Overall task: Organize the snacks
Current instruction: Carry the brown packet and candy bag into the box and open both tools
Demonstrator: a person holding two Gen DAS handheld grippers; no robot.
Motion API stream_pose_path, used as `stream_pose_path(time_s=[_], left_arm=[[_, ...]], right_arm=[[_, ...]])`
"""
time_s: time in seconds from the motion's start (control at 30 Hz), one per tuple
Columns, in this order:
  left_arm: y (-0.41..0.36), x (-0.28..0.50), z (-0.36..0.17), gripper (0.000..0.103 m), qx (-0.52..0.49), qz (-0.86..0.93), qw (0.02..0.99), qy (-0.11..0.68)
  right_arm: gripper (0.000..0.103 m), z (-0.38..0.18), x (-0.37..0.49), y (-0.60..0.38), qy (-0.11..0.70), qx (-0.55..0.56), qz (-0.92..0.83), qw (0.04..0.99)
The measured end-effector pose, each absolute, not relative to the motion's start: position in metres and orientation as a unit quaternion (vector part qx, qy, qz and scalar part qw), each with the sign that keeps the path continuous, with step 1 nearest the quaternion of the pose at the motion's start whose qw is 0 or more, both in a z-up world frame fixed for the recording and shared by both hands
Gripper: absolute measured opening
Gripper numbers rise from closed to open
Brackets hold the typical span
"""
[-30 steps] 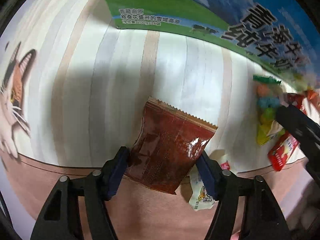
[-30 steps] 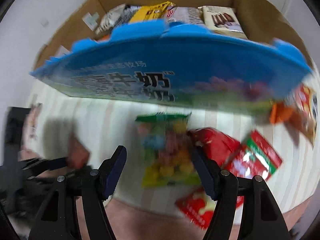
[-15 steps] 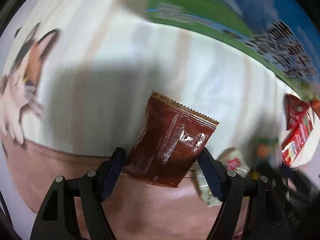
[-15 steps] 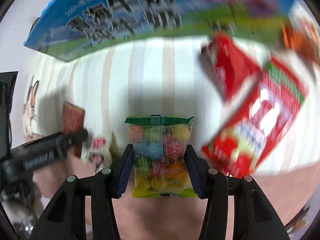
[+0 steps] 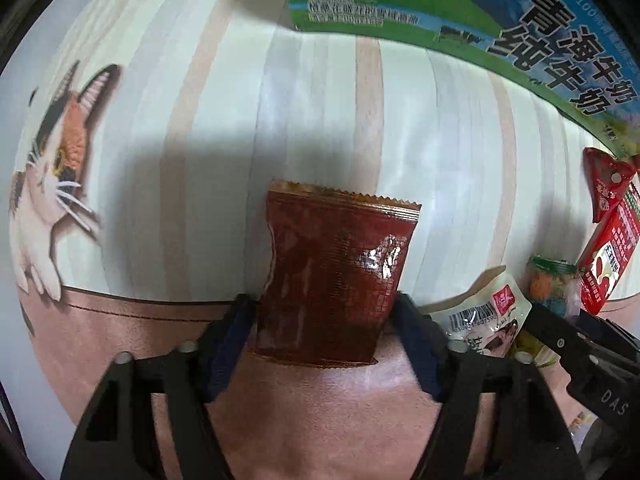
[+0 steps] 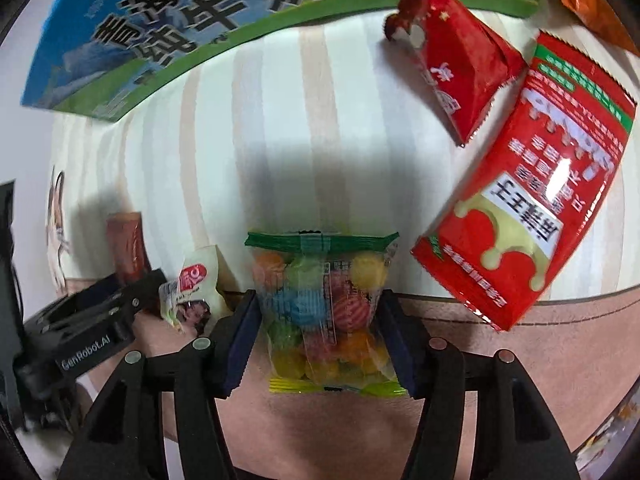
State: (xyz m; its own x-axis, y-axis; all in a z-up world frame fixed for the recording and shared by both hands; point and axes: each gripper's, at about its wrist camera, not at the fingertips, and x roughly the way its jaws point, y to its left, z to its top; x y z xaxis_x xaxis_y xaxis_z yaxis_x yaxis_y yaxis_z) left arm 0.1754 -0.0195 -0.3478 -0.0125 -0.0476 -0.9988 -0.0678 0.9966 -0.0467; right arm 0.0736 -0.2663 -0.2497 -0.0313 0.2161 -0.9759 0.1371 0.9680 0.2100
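My left gripper point(image 5: 326, 320) is shut on a dark brown snack packet point(image 5: 334, 280) and holds it over the striped tablecloth point(image 5: 200, 120). My right gripper point(image 6: 318, 320) is shut on a clear bag of coloured candy balls point(image 6: 322, 304) with a green top seal. A small white snack pouch point(image 5: 486, 314) lies between the two grippers; it also shows in the right wrist view point(image 6: 192, 292). The brown packet point(image 6: 128, 246) and the left gripper's body point(image 6: 88, 328) show at the left of the right wrist view.
A blue and green milk carton box point(image 5: 500, 20) stands at the back, also in the right wrist view point(image 6: 180, 20). A red triangular pack point(image 6: 452, 68), a long red packet point(image 6: 536, 216) and an orange packet point(image 6: 588, 0) lie at the right. A cat picture point(image 5: 52, 160) is on the cloth.
The right gripper moved down over the candy bag and closed on it. The left gripper kept hold of the brown packet and shifted a little relative to the box.
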Motion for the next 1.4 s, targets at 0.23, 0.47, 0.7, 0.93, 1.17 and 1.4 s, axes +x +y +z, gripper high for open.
stream_pose_path(time_s=[0.23,0.47,0.7,0.93,1.17,1.4], left_arm=[[-0.019,0.157,-0.326,0.053,-0.06,0.021,0.717,0.694],[-0.007,0.139,-0.301,0.053,-0.106,0.011,0.723,0.683],[-0.012,0.13,-0.242,0.053,-0.14,-0.025,0.741,0.656],[-0.04,0.184,-0.165,0.053,-0.186,-0.101,0.752,0.625],[-0.07,0.281,-0.149,0.053,-0.229,-0.131,0.731,0.629],[-0.1,0.361,-0.182,0.053,-0.216,-0.128,0.695,0.674]], right_arm=[[0.054,-0.256,0.056,-0.248,0.701,0.104,0.018,0.705],[0.053,-0.231,0.035,-0.261,0.681,0.131,0.029,0.72],[0.053,-0.18,0.028,-0.279,0.654,0.179,0.058,0.733],[0.053,-0.09,0.069,-0.31,0.6,0.207,0.083,0.768],[0.053,-0.051,0.147,-0.339,0.571,0.207,0.066,0.792],[0.053,-0.054,0.224,-0.35,0.58,0.166,0.039,0.797]])
